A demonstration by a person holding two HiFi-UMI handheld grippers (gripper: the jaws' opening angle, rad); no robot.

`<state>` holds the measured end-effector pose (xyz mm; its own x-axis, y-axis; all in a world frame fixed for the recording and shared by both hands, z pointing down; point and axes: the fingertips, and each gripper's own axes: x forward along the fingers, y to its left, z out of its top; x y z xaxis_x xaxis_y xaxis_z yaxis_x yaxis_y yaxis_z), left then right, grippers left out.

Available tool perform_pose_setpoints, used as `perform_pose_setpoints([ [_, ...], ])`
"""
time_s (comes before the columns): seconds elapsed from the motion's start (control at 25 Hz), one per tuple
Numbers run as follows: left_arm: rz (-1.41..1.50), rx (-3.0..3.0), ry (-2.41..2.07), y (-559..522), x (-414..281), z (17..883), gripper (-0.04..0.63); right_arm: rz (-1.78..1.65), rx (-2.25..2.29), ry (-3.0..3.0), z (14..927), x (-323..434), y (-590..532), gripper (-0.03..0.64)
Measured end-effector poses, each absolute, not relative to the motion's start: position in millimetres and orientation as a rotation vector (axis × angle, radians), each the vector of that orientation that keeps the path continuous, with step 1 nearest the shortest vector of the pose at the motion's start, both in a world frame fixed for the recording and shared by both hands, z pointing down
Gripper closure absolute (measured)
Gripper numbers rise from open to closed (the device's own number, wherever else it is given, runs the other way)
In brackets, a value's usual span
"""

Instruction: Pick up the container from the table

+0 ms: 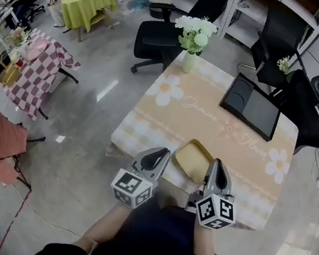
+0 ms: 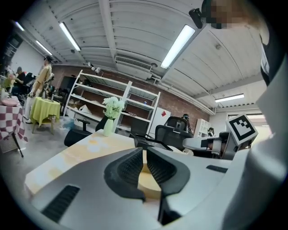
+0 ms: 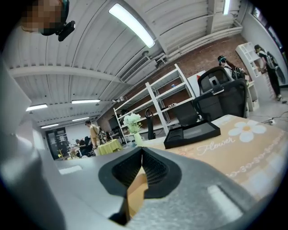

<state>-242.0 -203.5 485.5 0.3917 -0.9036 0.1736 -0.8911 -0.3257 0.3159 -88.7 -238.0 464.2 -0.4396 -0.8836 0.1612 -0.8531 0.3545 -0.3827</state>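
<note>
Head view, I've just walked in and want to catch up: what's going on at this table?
A person holds a gripper in each hand over the near edge of the flower-print table. The left gripper and right gripper sit either side of the shallow yellow container, which lies flat on the cloth. Both pairs of jaws are closed with nothing between them, so the container is not yet picked up.
</note>
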Motion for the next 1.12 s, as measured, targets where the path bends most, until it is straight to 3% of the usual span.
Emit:
perform_pose_setpoints([
  [0.84, 0.119, 2.416, -1.209, -241, -194, 520, 0.561, -0.863, -2.022, 2.208, 520, -22, -220, 0.607],
  [1.12, 0.169, 2.368, -1.193, -240, -200, 538, 0.561, -1.004, -2.008, 2.194, 547, -28, -216, 0.541],
])
